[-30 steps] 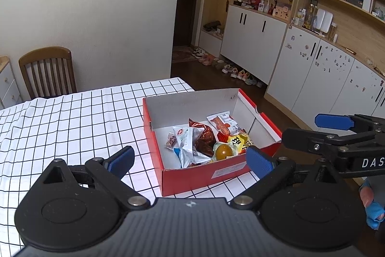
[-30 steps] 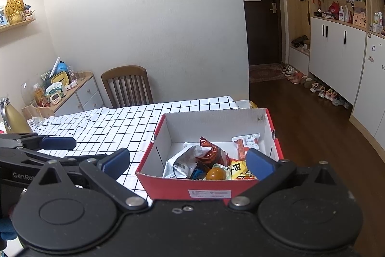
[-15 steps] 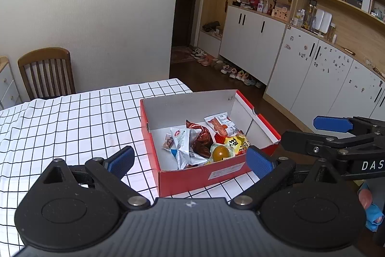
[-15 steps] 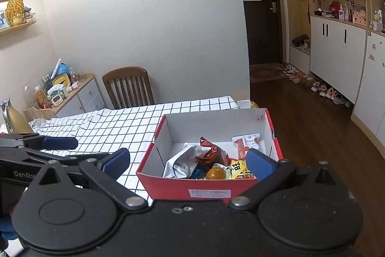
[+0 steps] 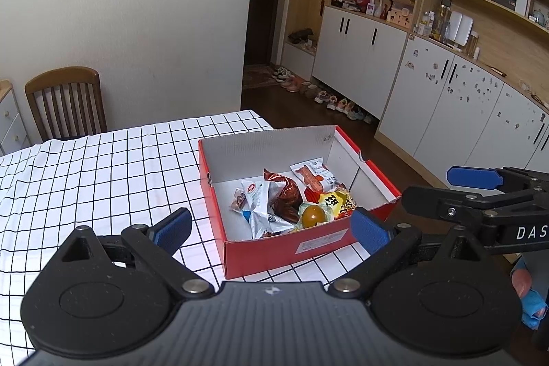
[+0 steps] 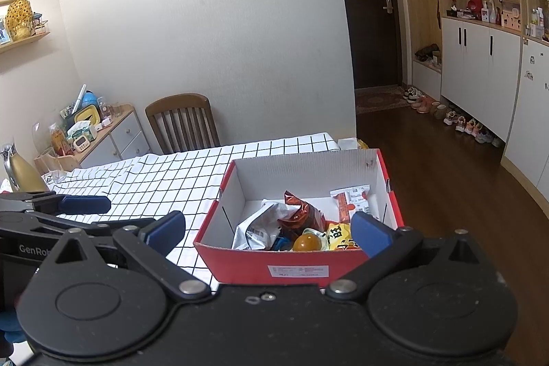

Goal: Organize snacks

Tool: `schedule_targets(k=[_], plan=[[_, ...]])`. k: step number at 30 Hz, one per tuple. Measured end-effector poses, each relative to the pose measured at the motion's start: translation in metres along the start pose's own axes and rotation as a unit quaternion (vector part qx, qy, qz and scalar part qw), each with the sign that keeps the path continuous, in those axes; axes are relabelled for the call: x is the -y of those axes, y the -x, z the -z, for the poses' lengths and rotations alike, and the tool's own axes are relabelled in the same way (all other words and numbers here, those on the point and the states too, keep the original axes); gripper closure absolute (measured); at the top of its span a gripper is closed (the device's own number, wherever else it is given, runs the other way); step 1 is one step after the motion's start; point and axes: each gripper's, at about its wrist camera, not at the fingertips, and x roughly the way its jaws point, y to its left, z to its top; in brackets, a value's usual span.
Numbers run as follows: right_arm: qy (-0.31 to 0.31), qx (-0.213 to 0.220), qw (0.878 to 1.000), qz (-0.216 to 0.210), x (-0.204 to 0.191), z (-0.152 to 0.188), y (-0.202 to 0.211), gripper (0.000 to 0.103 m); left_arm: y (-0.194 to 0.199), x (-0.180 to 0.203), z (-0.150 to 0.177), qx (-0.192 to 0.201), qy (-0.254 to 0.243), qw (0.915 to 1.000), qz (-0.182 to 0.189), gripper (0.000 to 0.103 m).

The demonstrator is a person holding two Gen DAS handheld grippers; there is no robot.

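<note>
Hovering wide-jawed before the red box (image 5: 291, 249): left gripper (image 5: 271, 228), right gripper (image 6: 269, 230).

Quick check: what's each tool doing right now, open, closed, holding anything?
Left tool: open, empty, short of the red box.
Right tool: open, empty, also short of the box.

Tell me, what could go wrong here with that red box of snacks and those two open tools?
The red box sits at the corner of the checked tablecloth, near the table's edge, so a nudge might push it off. The snacks lie heaped: the orange ball could roll away if the brown packet beside it is lifted. The left tool and right tool hover close together and might collide.
</note>
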Motion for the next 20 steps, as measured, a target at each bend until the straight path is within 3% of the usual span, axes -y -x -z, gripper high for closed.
schedule_targets(k=[20], plan=[[-0.015, -0.013, 1.000, 0.000, 0.0023, 0.0066, -0.0027, 0.000, -0.0048, -0.0027, 0.0056, -0.015, 0.002, 0.9999, 0.001, 0.003]])
